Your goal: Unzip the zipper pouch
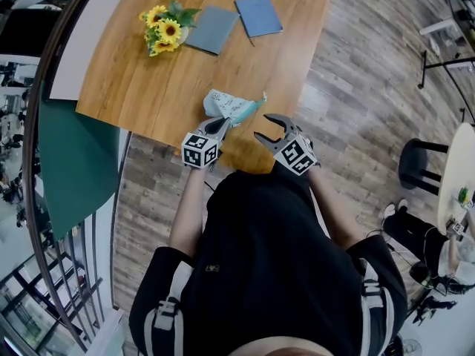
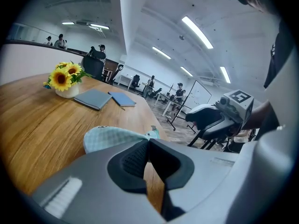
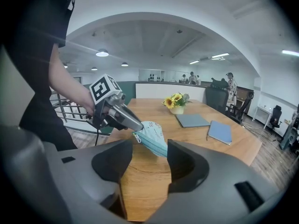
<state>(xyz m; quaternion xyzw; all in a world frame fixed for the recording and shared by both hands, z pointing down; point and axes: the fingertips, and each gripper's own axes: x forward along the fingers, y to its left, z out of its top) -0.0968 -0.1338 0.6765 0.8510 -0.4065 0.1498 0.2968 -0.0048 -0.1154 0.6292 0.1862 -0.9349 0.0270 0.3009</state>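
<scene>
1 pouch (image 1: pixel 230 107) clamped in left tongs (image 1: pixel 223 125); 2 notebooks (image 1: pixel 212 29) (image 1: pixel 258 15); 1 sunflower bunch (image 1: pixel 165 30).

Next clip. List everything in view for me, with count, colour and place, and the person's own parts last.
table: one, light wood, in front of the person.
zipper pouch: one, pale teal with a print, over the table's near edge, held by one end.
sunflowers: one bunch, yellow, in a small pale vase, far side of the table.
grey notebook: one, flat on the table beside the sunflowers.
blue notebook: one, flat on the table next to the grey one.
stool: one, black, on the floor at right.
left hand-held gripper: one, grey, shut on the zipper pouch's end.
right hand-held gripper: one, grey, open, near the pouch, not gripping it.
</scene>
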